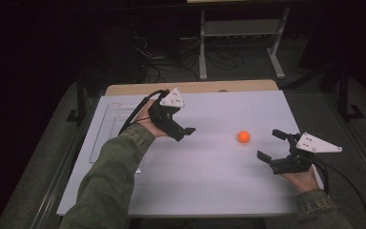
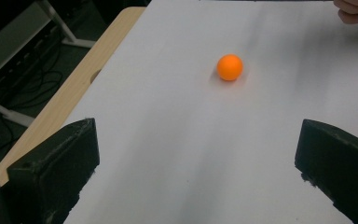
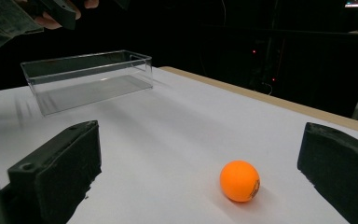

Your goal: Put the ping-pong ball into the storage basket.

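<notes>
Orange ball (image 1: pixel 243 137) resting on the white table surface (image 1: pixel 209 181), free of any contact. Located just ahead of the right gripper (image 1: pixel 272 144), slightly toward its far jaw, close but not between the jaw tips. Seen in the right gripper view as a ball (image 3: pixel 239 180) lying low between the two black jaws, nearer the right-hand one, with dark print on its side. Right gripper jaws spread wide, nothing held. Held low over the table, pointing toward the ball.

Ball well apart from the left gripper (image 1: pixel 186 133), lying ahead of it along the line of its jaws. Confirmed in the left gripper view: ball (image 2: pixel 230 67) far ahead, roughly centred between the jaws. Left gripper jaws set wide apart, nothing between them. Held raised above the table.

Clear plastic box (image 3: pixel 87 79) noted beyond the ball from the right gripper, open-topped, standing on the white surface near the left hand (image 1: pixel 145 121). Faintly visible from the high view as a transparent outline (image 1: pixel 112 129) beneath and behind the left gripper.

Wooden table edge (image 1: pixel 190 87) exposed past the far side of the white surface.
</notes>
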A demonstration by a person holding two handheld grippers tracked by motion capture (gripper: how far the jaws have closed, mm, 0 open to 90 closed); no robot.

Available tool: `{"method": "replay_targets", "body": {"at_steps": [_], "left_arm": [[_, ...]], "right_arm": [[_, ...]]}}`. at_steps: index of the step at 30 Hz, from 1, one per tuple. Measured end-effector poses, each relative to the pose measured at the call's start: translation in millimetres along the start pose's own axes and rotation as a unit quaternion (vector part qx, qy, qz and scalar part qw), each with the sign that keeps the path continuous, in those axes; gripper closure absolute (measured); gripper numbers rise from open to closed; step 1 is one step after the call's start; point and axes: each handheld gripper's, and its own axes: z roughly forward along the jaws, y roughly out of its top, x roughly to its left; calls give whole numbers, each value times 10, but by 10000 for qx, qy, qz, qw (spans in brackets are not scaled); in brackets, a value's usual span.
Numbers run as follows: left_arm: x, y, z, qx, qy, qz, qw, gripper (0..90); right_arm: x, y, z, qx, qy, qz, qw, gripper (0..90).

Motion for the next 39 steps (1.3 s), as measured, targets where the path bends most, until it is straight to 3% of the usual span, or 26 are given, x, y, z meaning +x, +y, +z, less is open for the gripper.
{"method": "replay_targets", "body": {"at_steps": [19, 27, 39], "left_arm": [[4, 49, 132, 95, -109, 40, 9999, 0], [-7, 58, 252, 234, -225, 59, 9995, 0], [6, 150, 392, 222, -251, 102, 9994, 0]], "right_arm": [[0, -3, 3, 9, 16, 16, 10000, 0], [3, -3, 1, 10, 21, 10, 10000, 0], [3, 0, -7, -10, 30, 1, 10000, 0]]}}
